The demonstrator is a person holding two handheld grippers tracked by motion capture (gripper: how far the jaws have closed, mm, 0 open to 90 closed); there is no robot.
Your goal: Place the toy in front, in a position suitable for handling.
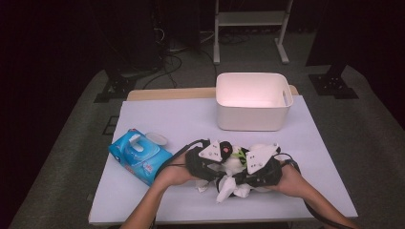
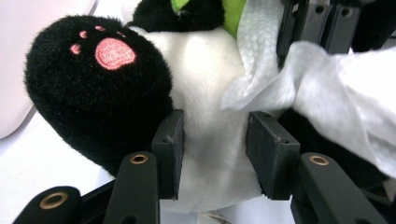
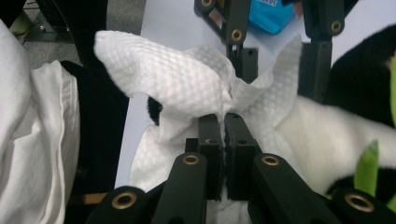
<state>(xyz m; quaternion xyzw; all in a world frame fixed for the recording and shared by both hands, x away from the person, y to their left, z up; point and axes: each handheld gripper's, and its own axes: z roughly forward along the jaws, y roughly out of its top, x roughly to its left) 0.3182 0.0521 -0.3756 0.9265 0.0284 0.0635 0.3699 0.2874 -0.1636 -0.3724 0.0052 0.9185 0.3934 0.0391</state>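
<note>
The high view shows a white surface (image 1: 157, 119) on a grey floor. At its far side stands a white bin (image 1: 252, 102), and at the near left lies a blue pack of wipes (image 1: 138, 155) with its lid open. Near the front edge, between the two hands, lies a black and white plush panda (image 1: 235, 160) with a white wipe (image 1: 231, 187) just in front of it.

The left tongs (image 1: 210, 160) come in from the left side and the right tongs (image 1: 260, 167) from the right, and they meet over the panda.

In the left gripper view the left tongs (image 2: 215, 144) are clamped on the white belly of the panda (image 2: 210, 84); both pads press into the fur. A black paw (image 2: 98, 88) with a pink print is just left of the grip, and a green piece (image 2: 233, 9) shows at the top.

In the right gripper view the right tongs (image 3: 223, 135) are together on the wipe (image 3: 187, 79), pinching a fold of it. The wipe lies against the panda (image 3: 317, 130).
</note>
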